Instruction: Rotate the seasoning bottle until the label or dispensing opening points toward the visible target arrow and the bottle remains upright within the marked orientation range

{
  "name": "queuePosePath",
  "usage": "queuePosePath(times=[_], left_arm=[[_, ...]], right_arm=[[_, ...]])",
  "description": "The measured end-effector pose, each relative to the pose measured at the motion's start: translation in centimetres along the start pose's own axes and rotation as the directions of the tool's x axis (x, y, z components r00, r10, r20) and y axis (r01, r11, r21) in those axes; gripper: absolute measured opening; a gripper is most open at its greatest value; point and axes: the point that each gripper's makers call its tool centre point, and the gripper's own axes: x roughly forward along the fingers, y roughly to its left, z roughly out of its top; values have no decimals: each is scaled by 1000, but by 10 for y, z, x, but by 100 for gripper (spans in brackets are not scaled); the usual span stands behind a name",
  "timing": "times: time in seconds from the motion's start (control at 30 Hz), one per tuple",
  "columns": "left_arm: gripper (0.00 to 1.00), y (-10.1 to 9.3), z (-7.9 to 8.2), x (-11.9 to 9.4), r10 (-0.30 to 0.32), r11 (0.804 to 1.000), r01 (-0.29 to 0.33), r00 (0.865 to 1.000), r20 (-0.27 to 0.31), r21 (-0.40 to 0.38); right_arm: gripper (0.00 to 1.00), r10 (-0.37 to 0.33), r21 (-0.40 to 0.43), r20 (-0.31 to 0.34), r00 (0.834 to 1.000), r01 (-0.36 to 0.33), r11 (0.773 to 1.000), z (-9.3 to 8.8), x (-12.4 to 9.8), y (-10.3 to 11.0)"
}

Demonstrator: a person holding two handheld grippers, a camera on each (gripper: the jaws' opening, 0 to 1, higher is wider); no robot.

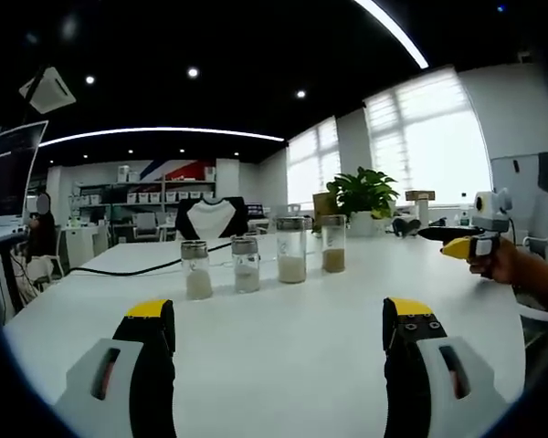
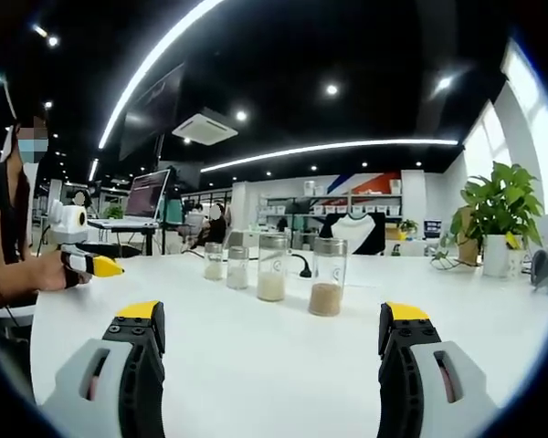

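Four bottles stand upright in a row on the white tabletop [image 1: 283, 356], spaced apart, none held. In the left gripper view: two short ones, bottle A [image 1: 196, 270] and bottle B [image 1: 246, 265], then taller bottle C [image 1: 291, 249] and bottle D [image 1: 333, 244] with brown fill. In the right gripper view the order runs the other way: D [image 2: 328, 277] is closest, then C [image 2: 272, 267], with the short pair behind.

Your left gripper [image 1: 279, 333] is wide open, holding nothing, jaws aimed at the row from across bare tabletop. Bottles sit dead ahead, between the jaw lines, well apart from the tips. Your right gripper [image 2: 271, 333] is also wide open and empty, with D ahead and slightly right of centre.

Right gripper also shows at the far right of the left gripper view [image 1: 464, 246], hand on it; left gripper at the left of the right gripper view [image 2: 91, 265].

No target arrow or marked range visible on the tabletop; labels and openings too small to read. Can't tell which bottle is the task one.

Judgement: D is nearer your right gripper, A nearer your left. Long axes are vertical, so come in level and close on the body.
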Motion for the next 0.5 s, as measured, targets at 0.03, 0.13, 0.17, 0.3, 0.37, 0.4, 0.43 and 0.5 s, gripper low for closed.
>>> queuePosePath(times=[0.03,0.13,0.17,0.3,0.37,0.4,0.43,0.5], left_arm=[[100,-1,-1,1,-7,1000,7,1000,-2,-8],[100,-3,-2,2,-8,1000,8,1000,-8,-4],[100,-3,-1,2,-7,1000,6,1000,-6,-5],[100,-4,2,3,-15,1000,15,1000,2,-18],[100,-5,2,4,-13,1000,13,1000,-3,-18],[99,-4,3,4,-13,1000,13,1000,2,-25],[99,-4,3,5,-17,999,17,1000,4,-28],[99,0,1,7,-16,999,16,1000,-5,-30]], right_arm=[[99,1,-2,-1,1000,-1,1000,0,0,1],[99,2,-4,-4,1000,-2,1000,1,0,0],[99,3,-2,-6,1000,-3,1000,1,0,0],[99,0,35,-3,1000,0,999,3,0,0],[99,-1,29,-10,1000,2,1000,3,1,1],[99,-3,27,-19,1000,3,1000,1,1,1],[99,-1,29,-25,1000,2,1000,-1,1,2],[99,2,43,-24,1000,-1,999,-2,2,2]])
